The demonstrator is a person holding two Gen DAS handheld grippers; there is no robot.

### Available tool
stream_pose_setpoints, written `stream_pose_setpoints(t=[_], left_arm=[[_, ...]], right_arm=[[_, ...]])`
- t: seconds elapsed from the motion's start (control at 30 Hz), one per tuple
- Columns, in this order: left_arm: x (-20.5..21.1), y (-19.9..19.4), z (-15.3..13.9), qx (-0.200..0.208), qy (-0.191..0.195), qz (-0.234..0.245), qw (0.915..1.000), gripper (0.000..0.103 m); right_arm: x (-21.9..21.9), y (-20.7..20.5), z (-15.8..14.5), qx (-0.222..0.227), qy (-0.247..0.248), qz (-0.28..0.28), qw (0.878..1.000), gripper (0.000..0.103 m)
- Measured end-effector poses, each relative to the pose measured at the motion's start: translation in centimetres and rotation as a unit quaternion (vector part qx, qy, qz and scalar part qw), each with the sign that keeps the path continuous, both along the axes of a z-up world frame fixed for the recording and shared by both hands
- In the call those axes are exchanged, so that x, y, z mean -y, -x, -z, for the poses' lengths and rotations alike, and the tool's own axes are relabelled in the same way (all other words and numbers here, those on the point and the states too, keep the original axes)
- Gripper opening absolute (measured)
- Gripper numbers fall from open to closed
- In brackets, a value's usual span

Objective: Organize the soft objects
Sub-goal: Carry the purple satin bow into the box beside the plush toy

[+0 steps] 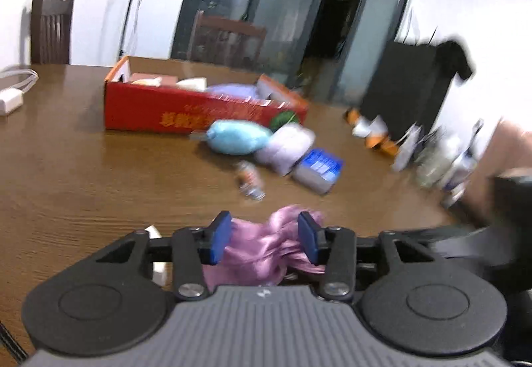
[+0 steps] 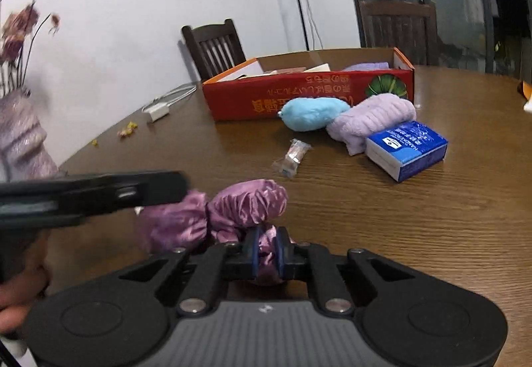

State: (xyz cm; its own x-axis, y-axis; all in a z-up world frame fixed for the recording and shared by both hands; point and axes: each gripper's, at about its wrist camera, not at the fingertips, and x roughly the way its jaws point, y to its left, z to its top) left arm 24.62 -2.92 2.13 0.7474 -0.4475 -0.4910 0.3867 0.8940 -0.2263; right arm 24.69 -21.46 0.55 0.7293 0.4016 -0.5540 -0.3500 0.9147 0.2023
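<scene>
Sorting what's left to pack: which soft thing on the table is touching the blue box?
The lilac towel: its end lies against the blue box. The blue plush lies beyond it; the pink cloth is in the tongs.

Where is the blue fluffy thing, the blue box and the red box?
Blue fluffy thing (image 2: 314, 113), right wrist view, its middle.
Blue box (image 2: 410, 144), right wrist view, top face.
Red box (image 2: 282, 95), right wrist view, front wall.

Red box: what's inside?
Inside the red box: a lilac towel at one end and pale, flat items I can't identify. The front wall hides the bottom and anything lower.
</scene>
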Motion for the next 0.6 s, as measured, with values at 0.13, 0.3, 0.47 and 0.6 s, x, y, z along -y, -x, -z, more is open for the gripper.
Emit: stream_pose_setpoints(t=[0.13, 0.3, 0.47, 0.6], left_arm=[[1.2, 1.0, 1.1, 0.019, -0.040, -0.001, 0.9990, 0.040], [0.9, 2.1, 1.3, 0.019, -0.033, 0.008, 0.9992, 0.039], [0.6, 3.0, 1.2, 0.028, -0.035, 0.007, 0.9990, 0.039], [-2.6, 3.0, 0.4, -0.001, 0.078, 0.005, 0.9969, 0.048]], right_arm=[[1.1, 1.3, -1.1, 0.014, -0.013, 0.007, 1.000, 0.015], [2.4, 0.4, -3.5, 0.037, -0.079, 0.011, 0.996, 0.033], [0.6, -2.5, -2.1, 0.000, -0.042, 0.020, 0.999, 0.030], [0.8, -0.4, -1.7, -0.003, -0.027, 0.004, 1.000, 0.027]])
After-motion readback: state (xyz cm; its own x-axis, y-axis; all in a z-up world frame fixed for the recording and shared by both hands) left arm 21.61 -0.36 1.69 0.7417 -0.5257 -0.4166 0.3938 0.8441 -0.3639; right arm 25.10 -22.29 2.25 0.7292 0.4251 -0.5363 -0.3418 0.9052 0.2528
